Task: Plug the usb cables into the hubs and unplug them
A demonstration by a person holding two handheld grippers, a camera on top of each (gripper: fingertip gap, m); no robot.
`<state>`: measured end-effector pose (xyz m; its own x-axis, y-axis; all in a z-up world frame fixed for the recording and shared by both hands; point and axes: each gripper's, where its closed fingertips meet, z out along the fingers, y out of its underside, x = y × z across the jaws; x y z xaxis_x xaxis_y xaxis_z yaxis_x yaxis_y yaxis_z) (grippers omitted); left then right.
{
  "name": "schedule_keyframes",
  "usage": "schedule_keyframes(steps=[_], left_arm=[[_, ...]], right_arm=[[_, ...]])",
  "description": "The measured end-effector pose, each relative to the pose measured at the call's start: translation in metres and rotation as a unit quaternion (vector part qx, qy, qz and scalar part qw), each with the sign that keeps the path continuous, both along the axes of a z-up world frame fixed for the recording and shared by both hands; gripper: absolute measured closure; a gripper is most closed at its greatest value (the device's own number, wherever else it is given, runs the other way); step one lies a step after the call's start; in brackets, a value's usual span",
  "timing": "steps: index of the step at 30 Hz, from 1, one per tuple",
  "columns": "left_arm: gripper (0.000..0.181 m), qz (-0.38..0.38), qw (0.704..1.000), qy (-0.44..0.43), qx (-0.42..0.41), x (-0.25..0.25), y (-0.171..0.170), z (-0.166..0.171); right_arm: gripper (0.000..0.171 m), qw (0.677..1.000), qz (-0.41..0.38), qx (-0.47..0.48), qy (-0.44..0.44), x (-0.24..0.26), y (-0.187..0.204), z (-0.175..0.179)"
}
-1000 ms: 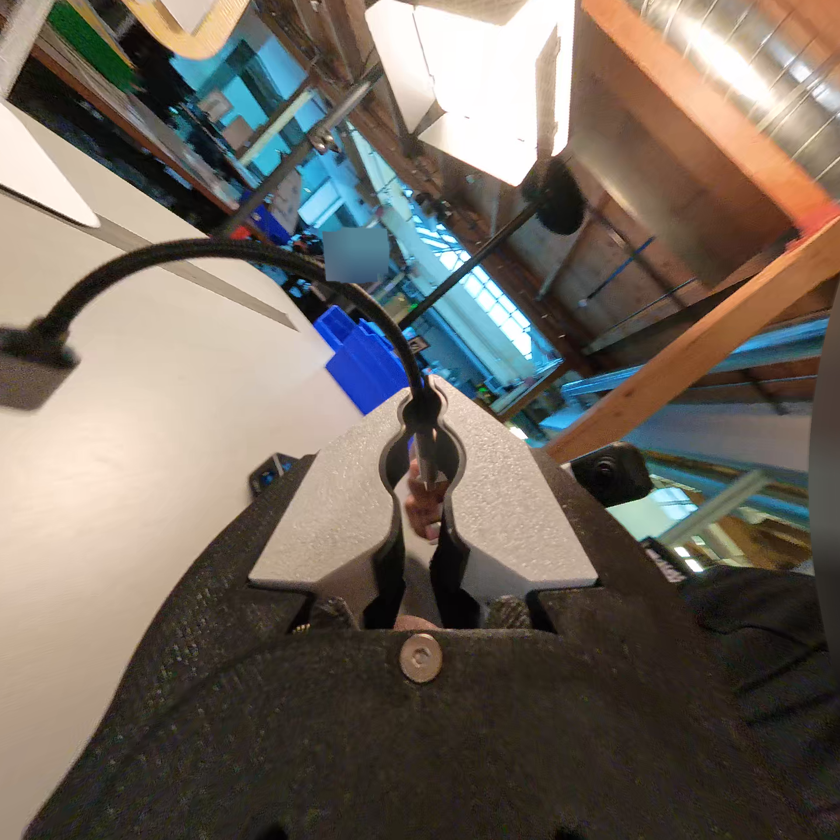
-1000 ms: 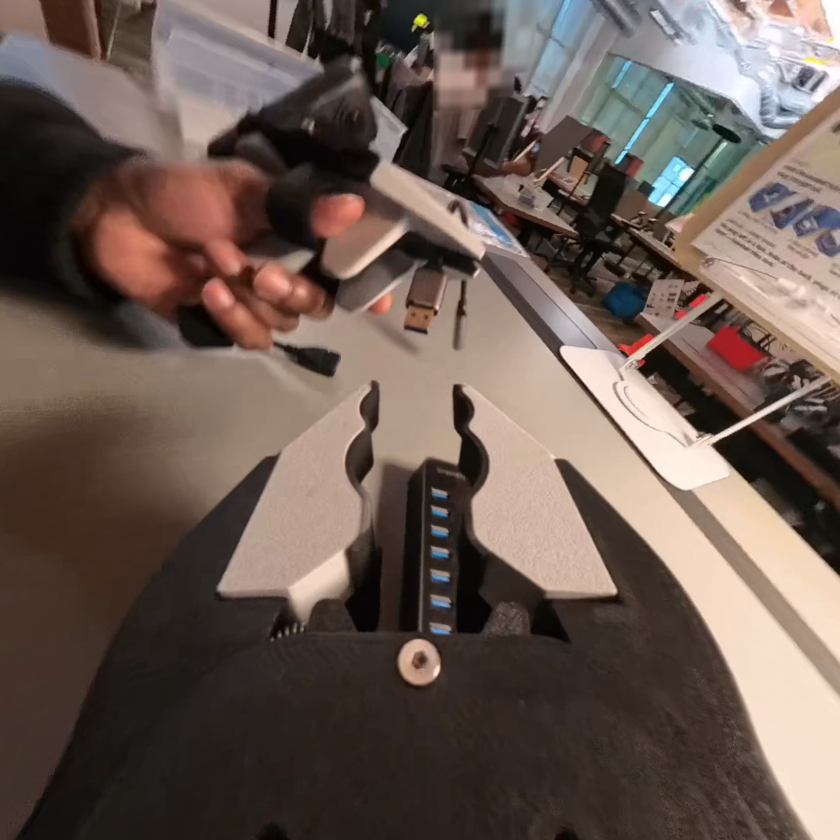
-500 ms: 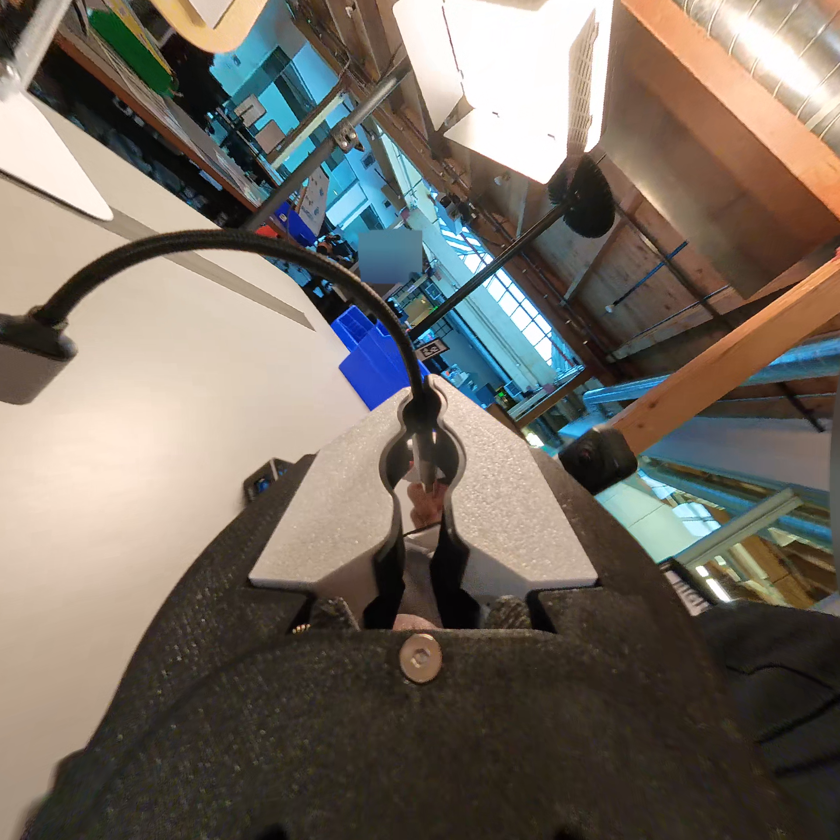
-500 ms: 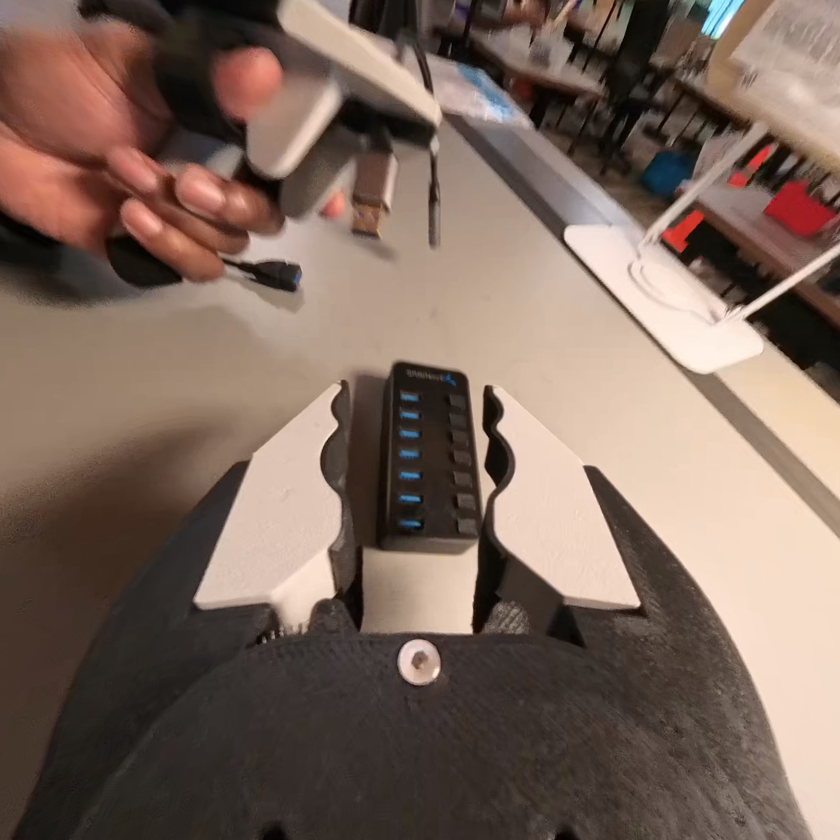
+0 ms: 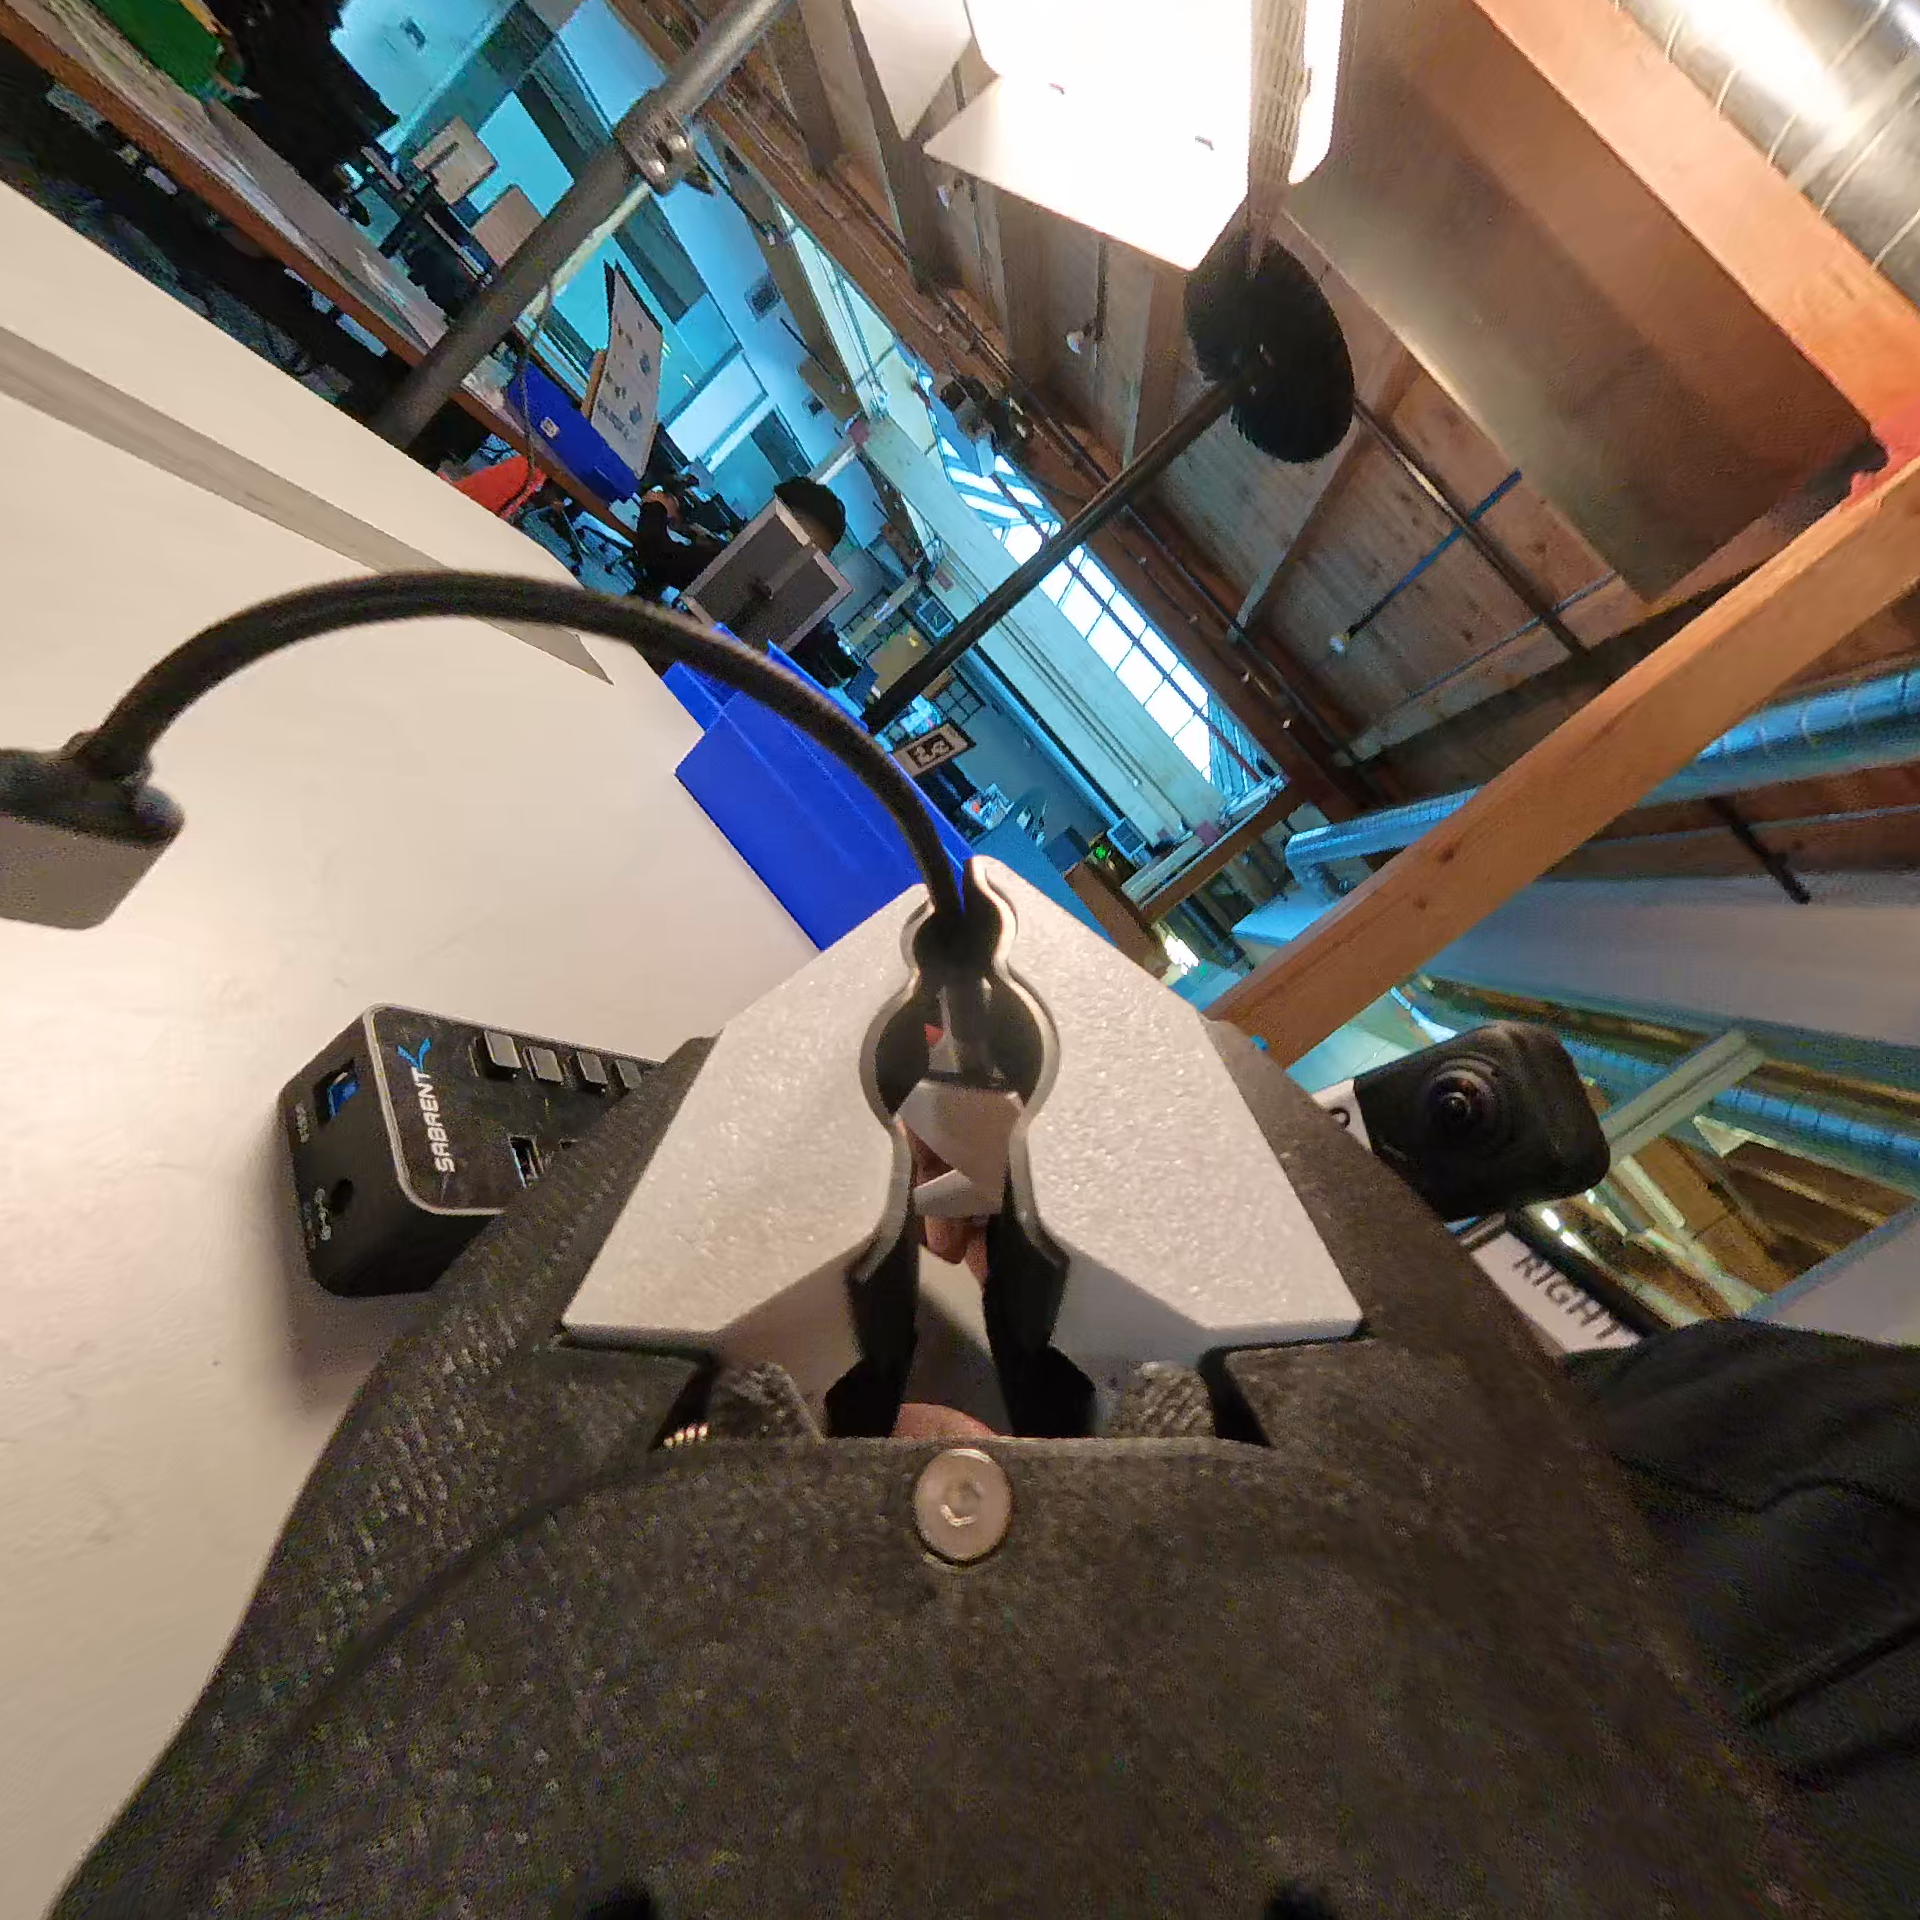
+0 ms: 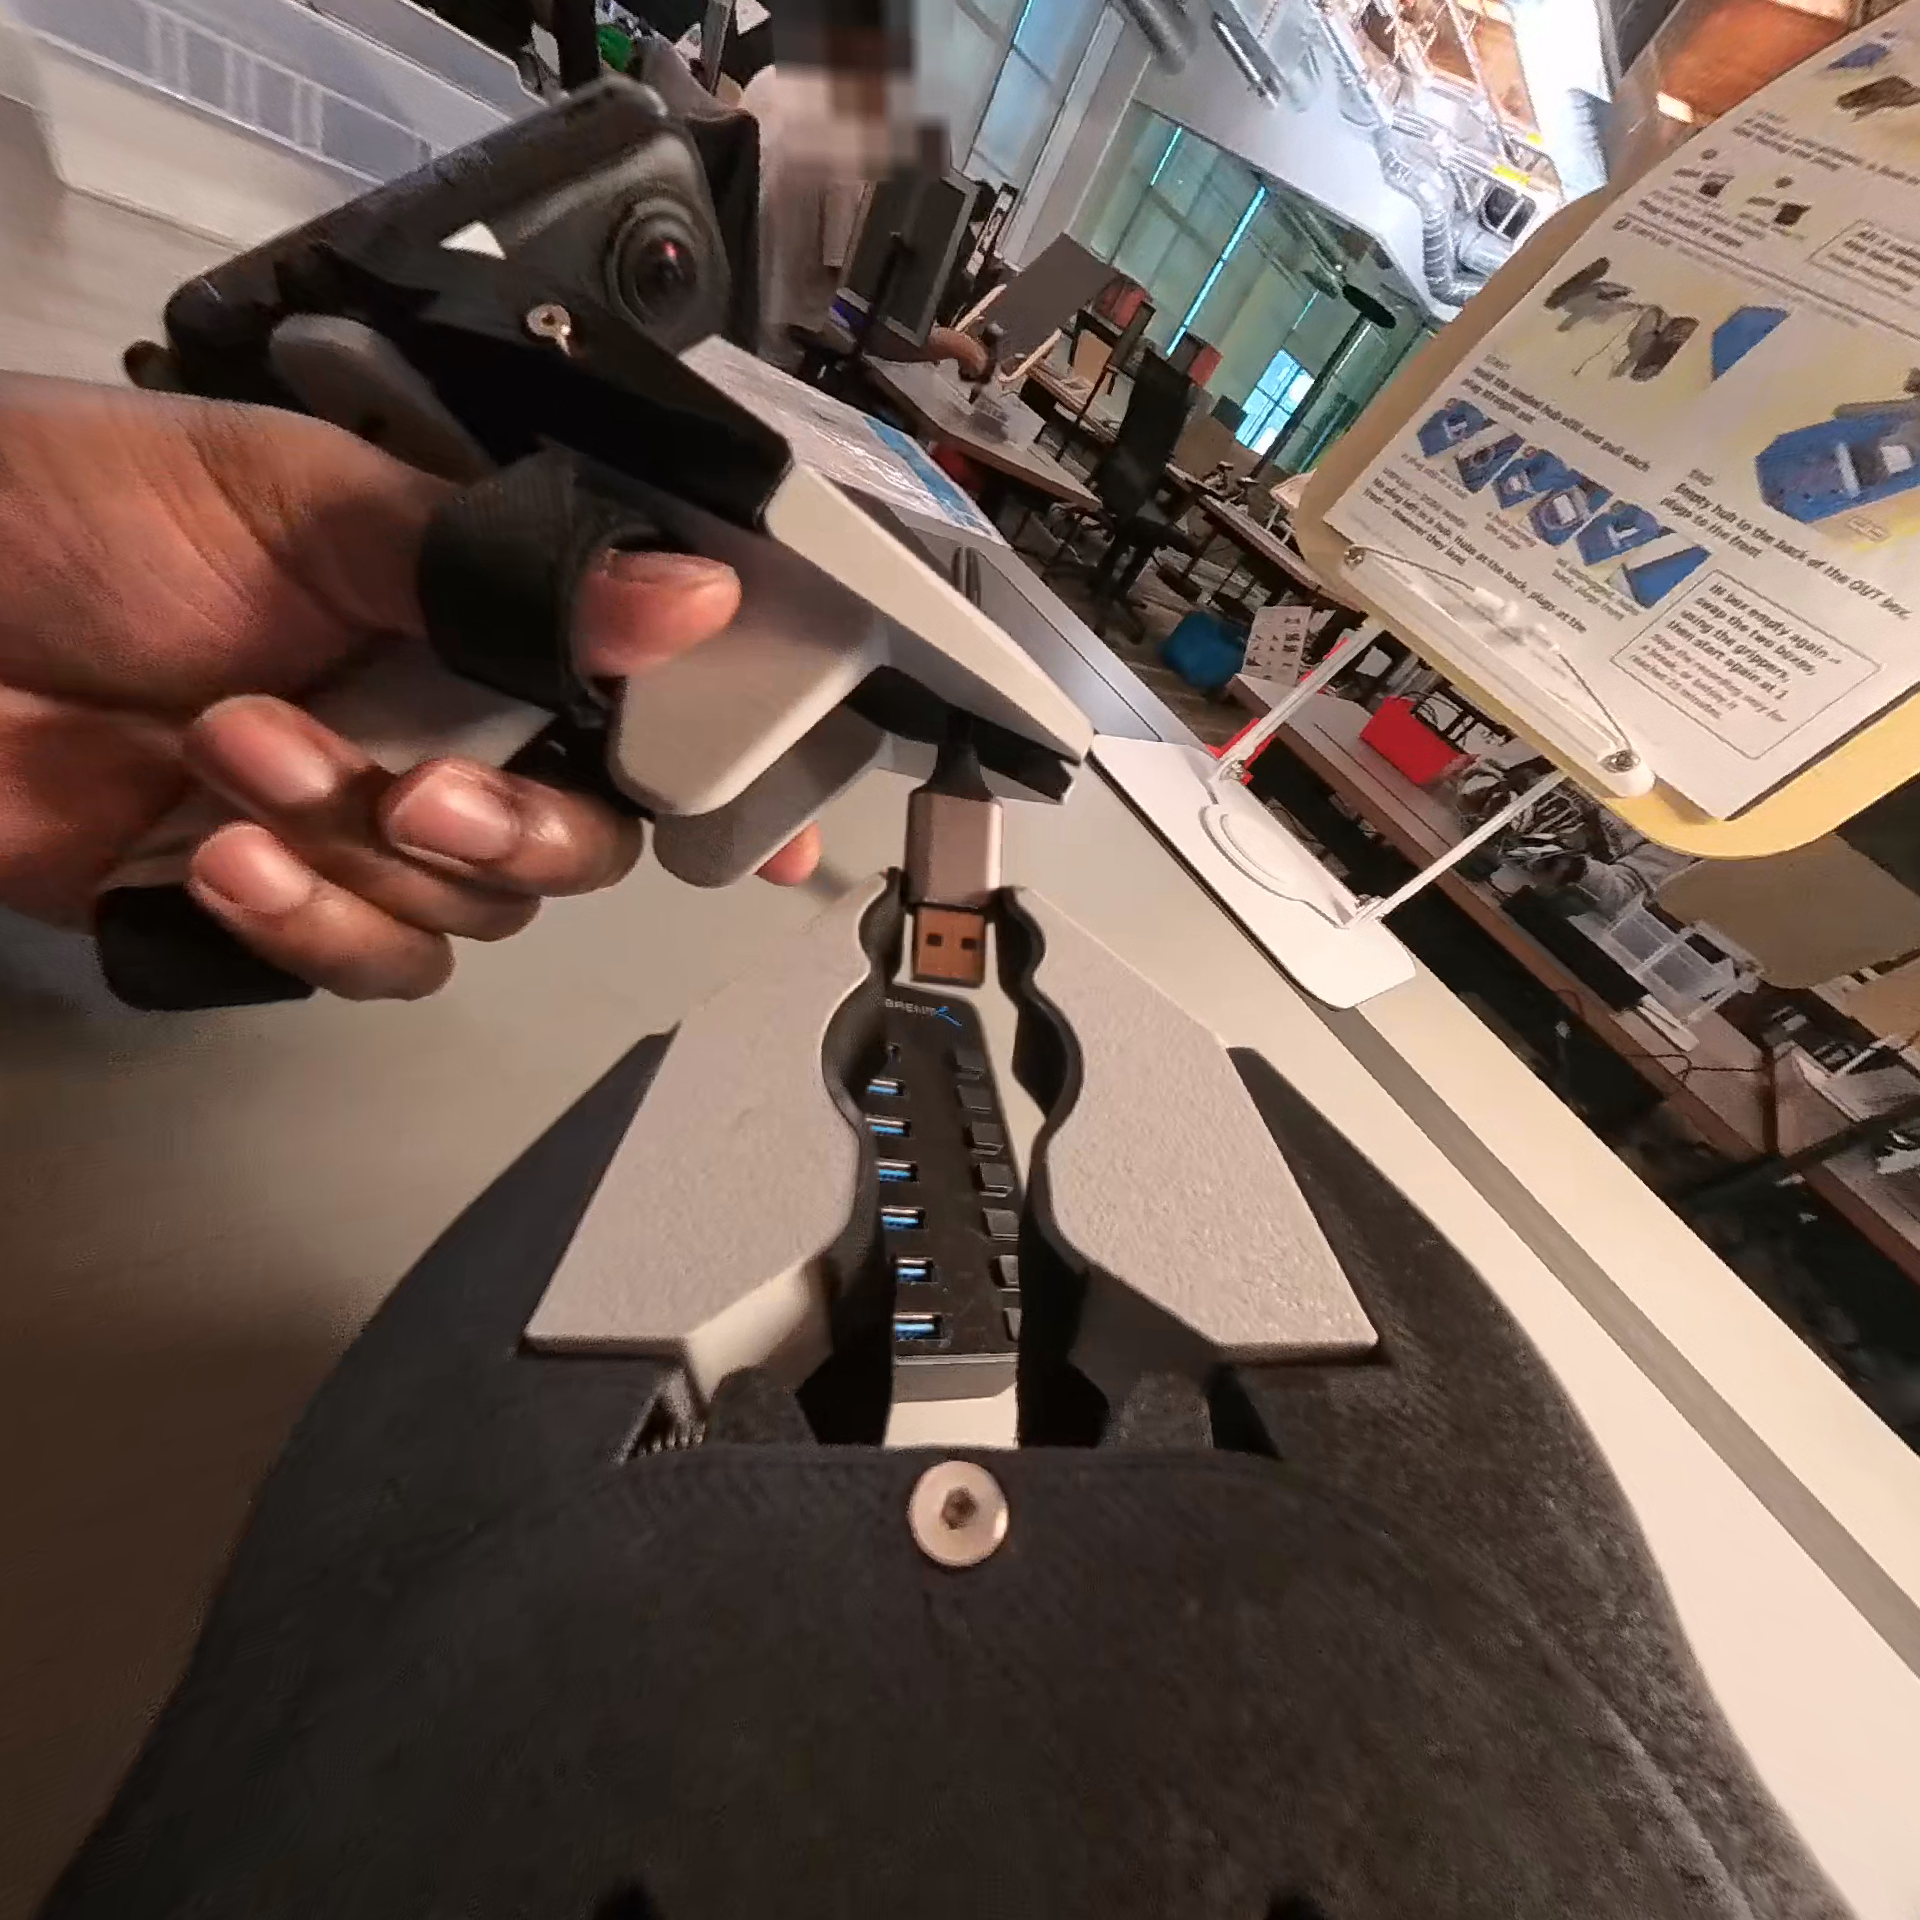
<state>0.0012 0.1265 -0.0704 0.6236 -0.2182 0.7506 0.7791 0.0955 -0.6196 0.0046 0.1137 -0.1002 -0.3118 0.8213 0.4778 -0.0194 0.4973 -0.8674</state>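
The left hand-held gripper (image 6: 971,727) grasps the usb cable (image 5: 582,623), plug hanging over the black hub (image 6: 935,1195); the right hand-held gripper (image 6: 951,1049) clamps that hub on the counter (image 6: 312,1143).

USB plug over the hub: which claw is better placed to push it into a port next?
Left. The left claw grips the cable with the USB plug pointing down over the black hub. The right claw straddles the hub, likely steadying it.
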Motion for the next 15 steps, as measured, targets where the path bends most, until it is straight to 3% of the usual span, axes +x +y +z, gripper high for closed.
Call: schedule_keyframes(steps=[6, 9, 15], left_arm=[[0.155, -0.058, 0.994, 0.072, -0.060, 0.007, 0.005, -0.008], [0.157, -0.092, 0.989, 0.074, -0.086, 0.011, 0.006, -0.016], [0.167, -0.154, 0.983, -0.095, -0.031, 0.009, 0.004, -0.012]], right_arm=[[0.155, 1.000, 0.002, -0.008, 0.003, 0.000, 0.007, 0.003], [0.155, 1.000, -0.003, -0.001, 0.004, -0.001, 0.011, 0.002], [0.155, 1.000, 0.018, -0.007, 0.008, 0.000, 0.008, 0.000]])
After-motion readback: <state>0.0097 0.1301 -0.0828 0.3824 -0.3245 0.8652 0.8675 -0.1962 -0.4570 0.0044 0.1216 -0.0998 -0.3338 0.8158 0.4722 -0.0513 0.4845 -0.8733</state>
